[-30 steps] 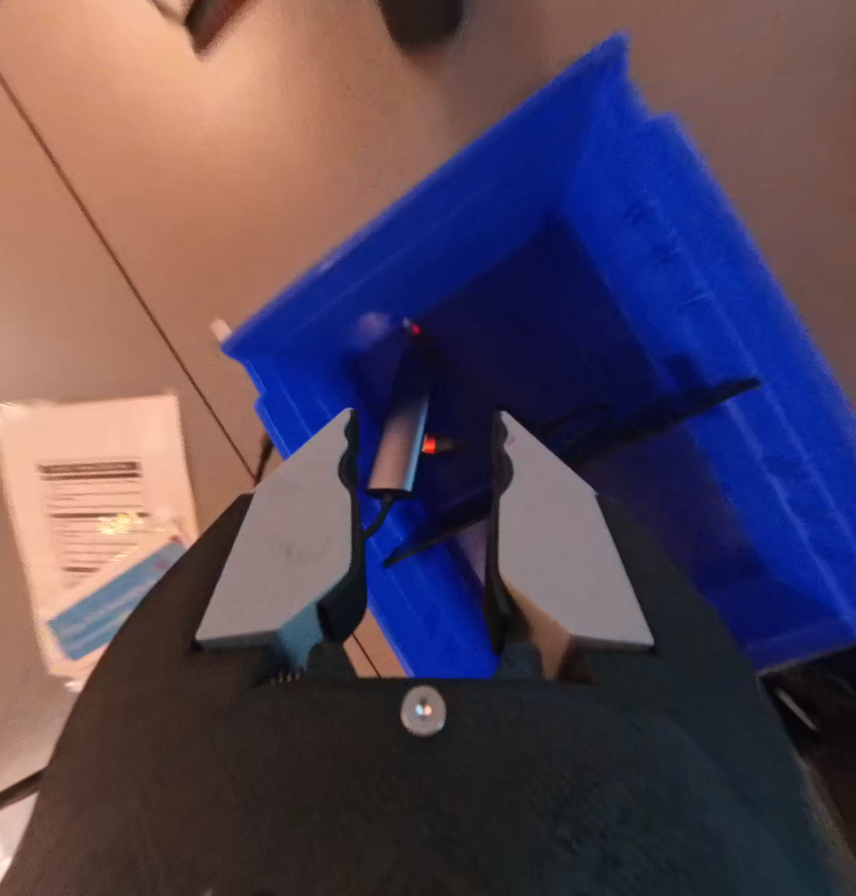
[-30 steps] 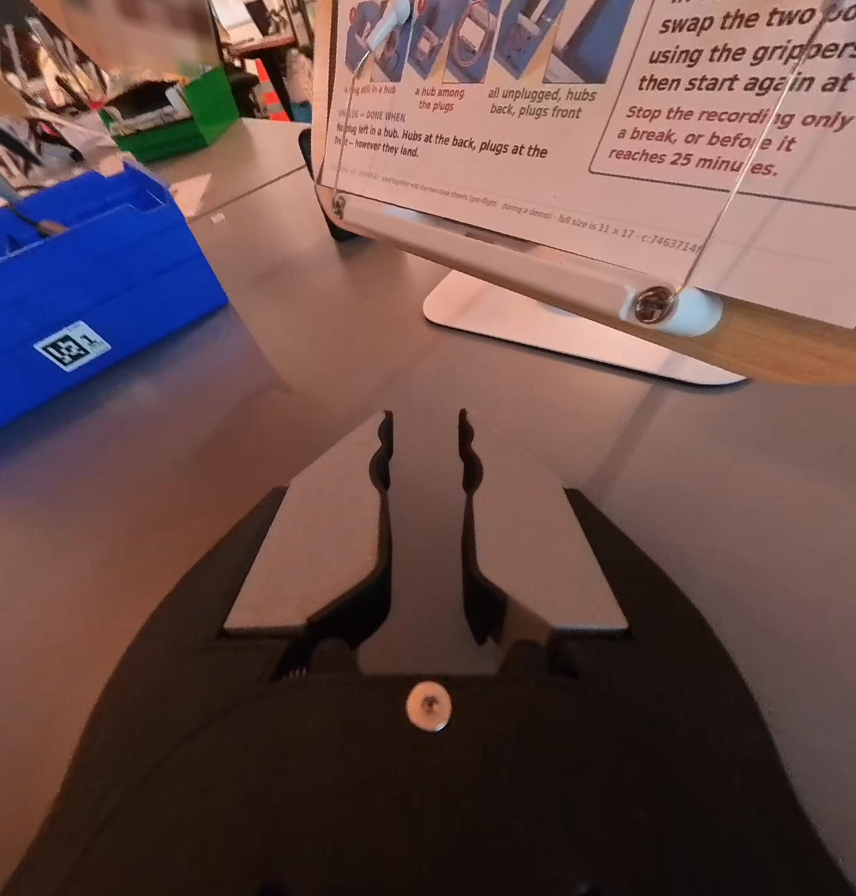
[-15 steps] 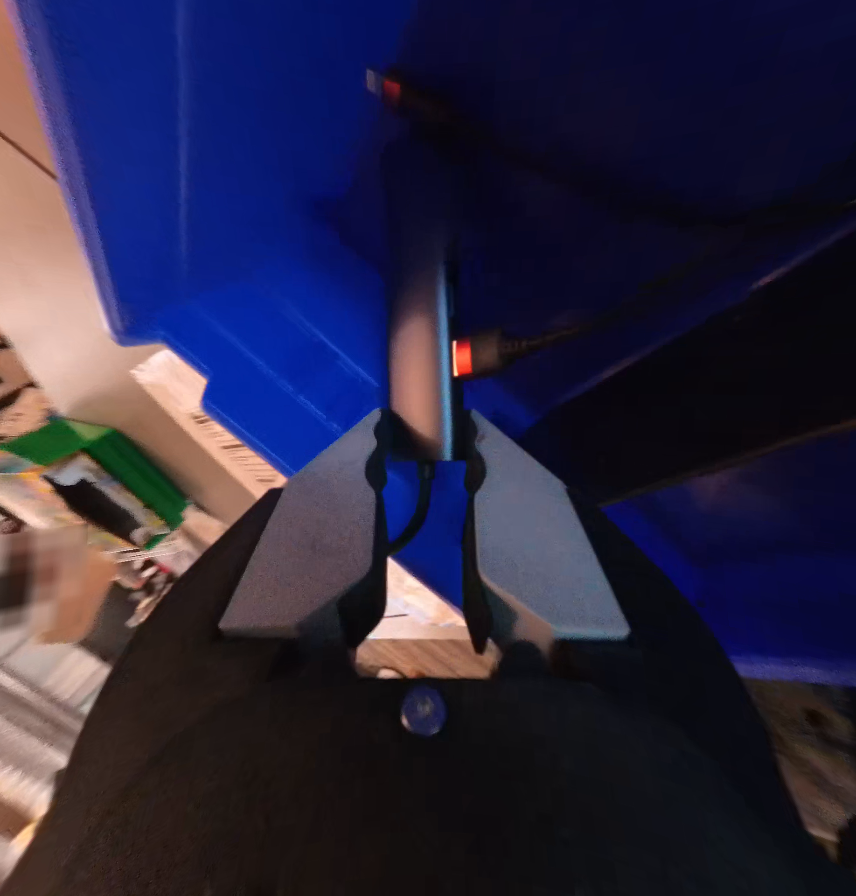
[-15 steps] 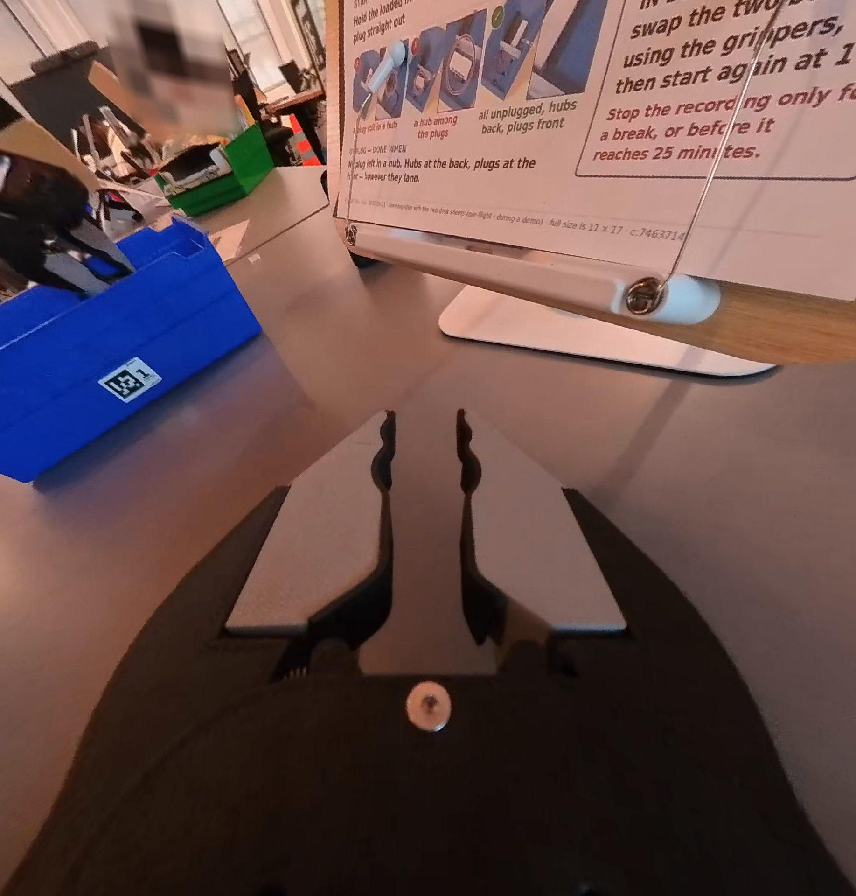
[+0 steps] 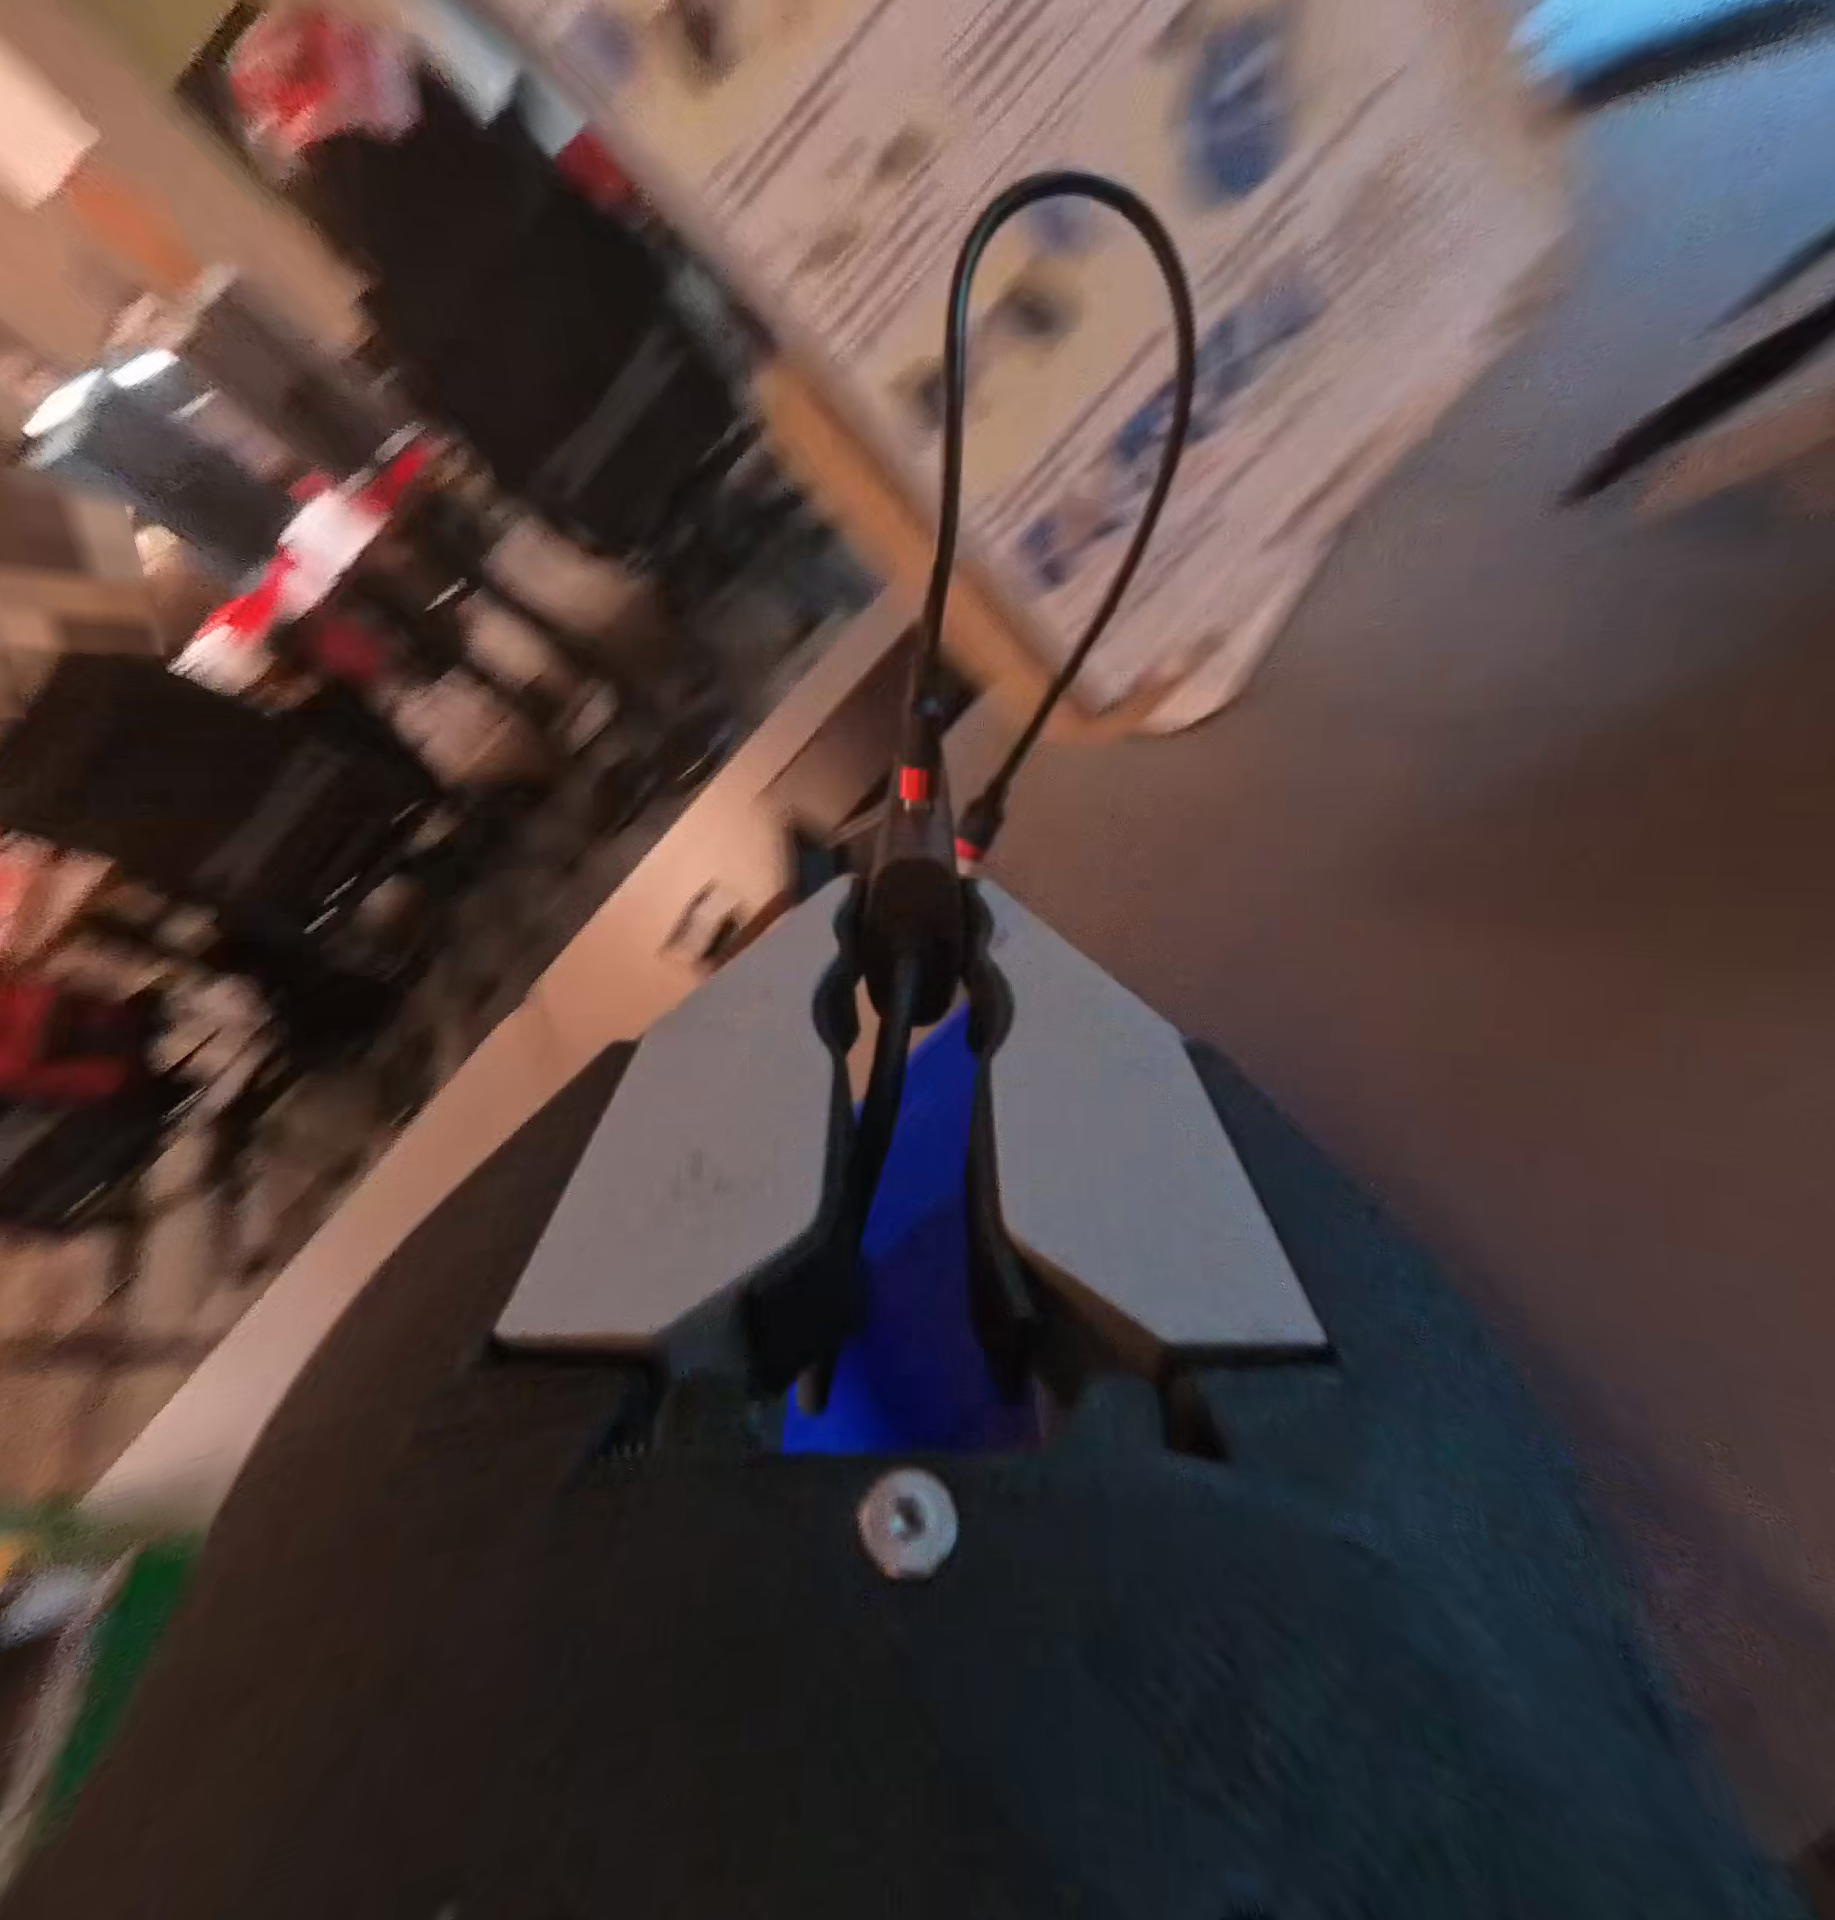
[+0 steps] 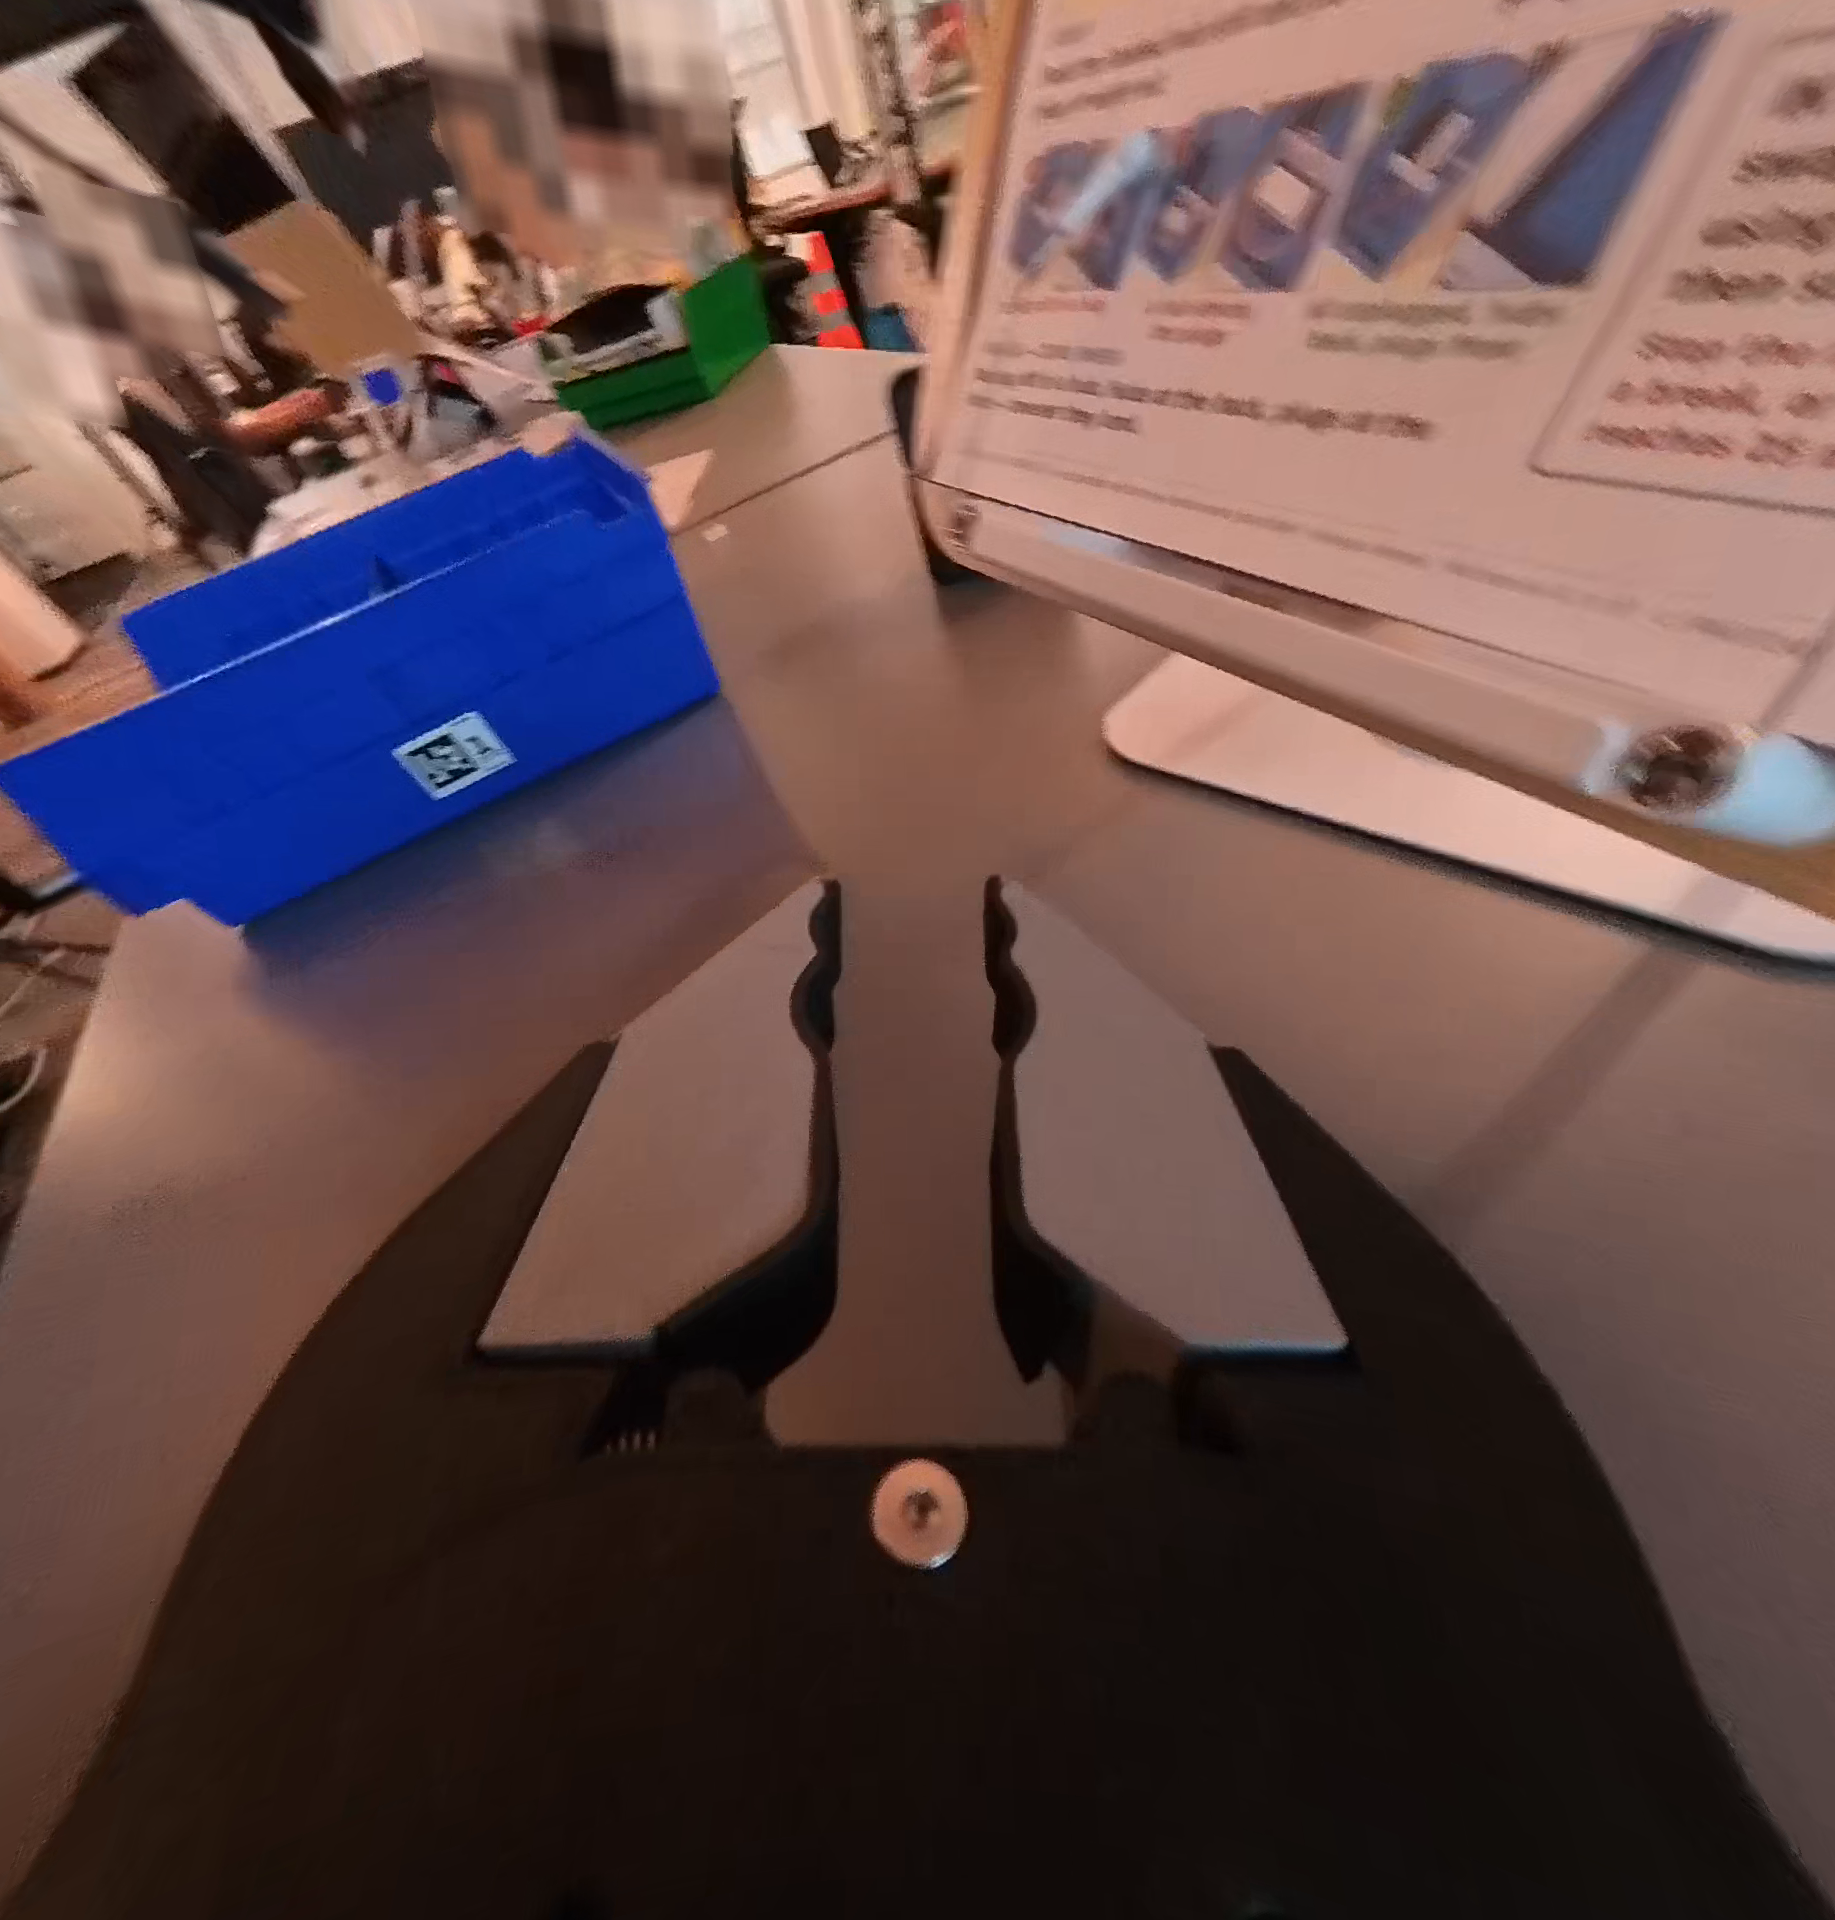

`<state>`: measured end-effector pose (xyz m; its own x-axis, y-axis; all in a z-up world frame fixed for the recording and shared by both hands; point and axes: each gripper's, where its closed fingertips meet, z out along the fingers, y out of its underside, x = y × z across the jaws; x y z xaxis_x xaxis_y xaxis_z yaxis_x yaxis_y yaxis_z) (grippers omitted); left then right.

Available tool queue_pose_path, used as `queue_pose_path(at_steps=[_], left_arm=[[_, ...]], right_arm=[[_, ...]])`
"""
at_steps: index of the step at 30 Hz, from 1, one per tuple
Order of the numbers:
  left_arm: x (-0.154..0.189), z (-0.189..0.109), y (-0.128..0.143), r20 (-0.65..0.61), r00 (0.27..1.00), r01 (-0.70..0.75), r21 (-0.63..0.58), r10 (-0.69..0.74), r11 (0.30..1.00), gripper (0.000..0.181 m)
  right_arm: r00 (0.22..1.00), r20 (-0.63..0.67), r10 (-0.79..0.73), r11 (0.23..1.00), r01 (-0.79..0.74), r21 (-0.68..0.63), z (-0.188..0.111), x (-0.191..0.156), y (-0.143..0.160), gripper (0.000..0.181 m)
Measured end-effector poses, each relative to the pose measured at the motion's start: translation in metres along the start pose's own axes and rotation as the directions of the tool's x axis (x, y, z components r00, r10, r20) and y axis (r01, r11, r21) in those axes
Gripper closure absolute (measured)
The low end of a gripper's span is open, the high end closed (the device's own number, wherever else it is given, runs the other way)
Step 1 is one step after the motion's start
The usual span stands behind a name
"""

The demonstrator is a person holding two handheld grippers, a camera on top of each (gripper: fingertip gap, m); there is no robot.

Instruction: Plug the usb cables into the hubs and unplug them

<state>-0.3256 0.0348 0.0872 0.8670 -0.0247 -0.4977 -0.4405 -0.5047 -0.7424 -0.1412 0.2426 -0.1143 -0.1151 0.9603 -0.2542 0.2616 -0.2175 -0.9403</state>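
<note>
**Hub held aloft with its cables plugged in, one pair of tongs idle**

A dark USB hub [image 5: 911, 914] is pinched end-on between the left tongs [image 5: 915, 940], lifted clear of the worktop [image 6: 892, 727]. Two red-collared plugs sit in its far side, joined by one black cable [image 5: 1058, 343] looping upward. The picture is smeared by fast motion. The right tongs [image 6: 911, 940] hang partly open and empty above the worktop, with the blue bin [image 6: 373, 686] far left and an instruction board [image 6: 1412, 312] far right. The grip covers only the hub's near end, so a quick swing could twist it loose. The loop could snag on the bin's rim and pull a plug askew.
</note>
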Motion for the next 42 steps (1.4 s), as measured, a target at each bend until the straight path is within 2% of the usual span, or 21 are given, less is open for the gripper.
queue_pose_path(at_steps=[2, 4, 7, 9, 10, 13, 16, 17, 20, 21, 23, 26, 29, 31, 32, 36, 37, 39, 42], left_arm=[[0.06, 0.014, -0.031, -0.158, 0.987, 0.02, 0.088, -0.005, 0.996, 0.166], [0.122, 0.035, -0.048, -0.312, 0.95, 0.053, 0.133, -0.008, 0.99, 0.166], [0.186, 0.076, -0.046, -0.423, 0.904, 0.128, 0.134, -0.06, 0.983, 0.166], [0.216, 0.1, -0.045, -0.526, 0.842, 0.226, 0.141, -0.12, 0.964, 0.166], [0.224, 0.112, -0.042, -0.566, 0.81, 0.271, 0.132, -0.152, 0.953, 0.166], [0.235, 0.136, -0.033, -0.647, 0.741, 0.326, 0.112, -0.18, 0.939, 0.166], [0.238, 0.141, -0.031, -0.7, 0.689, 0.368, 0.115, -0.188, 0.923, 0.166], [0.239, 0.139, -0.032, -0.719, 0.672, 0.374, 0.122, -0.178, 0.919, 0.166], [0.248, 0.129, -0.039, -0.775, 0.62, 0.379, 0.162, -0.121, 0.911, 0.166], [0.253, 0.127, -0.039, -0.799, 0.591, 0.387, 0.158, -0.112, 0.909, 0.166], [0.264, 0.124, -0.039, -0.831, 0.547, 0.397, 0.151, -0.101, 0.905, 0.166], [0.275, 0.12, -0.037, -0.848, 0.526, 0.378, 0.165, -0.065, 0.911, 0.166], [0.282, 0.111, -0.04, -0.9, 0.429, 0.437, 0.13, -0.079, 0.89, 0.164], [0.289, 0.112, -0.038, -0.916, 0.393, 0.435, 0.103, -0.085, 0.895, 0.163], [0.291, 0.114, -0.036, -0.914, 0.397, 0.421, 0.098, -0.087, 0.902, 0.163], [0.292, 0.126, -0.027, -0.86, 0.506, 0.34, 0.122, -0.072, 0.932, 0.166], [0.291, 0.127, -0.028, -0.859, 0.505, 0.355, 0.115, -0.087, 0.928, 0.166], [0.291, 0.124, -0.031, -0.882, 0.459, 0.401, 0.097, -0.109, 0.911, 0.166], [0.29, 0.129, -0.03, -0.873, 0.473, 0.408, 0.094, -0.122, 0.908, 0.166]], right_arm=[[0.995, 0.069, -0.065, 0.998, 0.065, 0.004, -0.002, -0.018, -0.005, 0.156], [0.981, 0.144, -0.132, 0.991, 0.133, 0.002, -0.005, -0.037, -0.007, 0.153], [0.943, 0.257, -0.213, 0.976, 0.215, 0.022, -0.017, -0.064, -0.011, 0.147], [0.915, 0.322, -0.243, 0.97, 0.238, 0.056, -0.031, -0.076, -0.016, 0.147], [0.916, 0.325, -0.237, 0.97, 0.239, 0.034, -0.035, -0.074, -0.013, 0.136], [0.917, 0.286, -0.278, 0.948, 0.31, -0.073, -0.037, -0.056, 0.007, 0.142], [0.914, 0.291, -0.282, 0.942, 0.322, -0.099, -0.04, -0.05, 0.01, 0.148], [0.916, 0.287, -0.281, 0.946, 0.314, -0.078, -0.041, -0.05, 0.006, 0.14], [0.904, 0.334, -0.267, 0.952, 0.3, -0.052, -0.042, -0.06, 0.003, 0.138], [0.895, 0.356, -0.269, 0.948, 0.311, -0.065, -0.04, -0.065, 0.007, 0.14], [0.868, 0.406, -0.285, 0.931, 0.351, -0.097, -0.036, -0.077, 0.019, 0.166], [0.839, 0.475, -0.265, 0.912, 0.377, -0.158, -0.037, -0.088, 0.034, 0.168], [0.816, 0.538, -0.213, 0.927, 0.343, -0.154, -0.044, -0.097, 0.033, 0.168], [0.809, 0.556, -0.193, 0.922, 0.344, -0.181, -0.045, -0.1, 0.037, 0.168], [0.81, 0.554, -0.193, 0.912, 0.356, -0.202, -0.045, -0.099, 0.042, 0.168], [0.833, 0.506, -0.221, 0.896, 0.379, -0.233, -0.036, -0.091, 0.049, 0.169], [0.837, 0.496, -0.232, 0.908, 0.369, -0.197, -0.035, -0.092, 0.042, 0.166], [0.842, 0.476, -0.256, 0.925, 0.356, -0.132, -0.038, -0.093, 0.028, 0.161], [0.865, 0.399, -0.303, 0.935, 0.351, -0.052, -0.038, -0.089, 0.01, 0.161]])
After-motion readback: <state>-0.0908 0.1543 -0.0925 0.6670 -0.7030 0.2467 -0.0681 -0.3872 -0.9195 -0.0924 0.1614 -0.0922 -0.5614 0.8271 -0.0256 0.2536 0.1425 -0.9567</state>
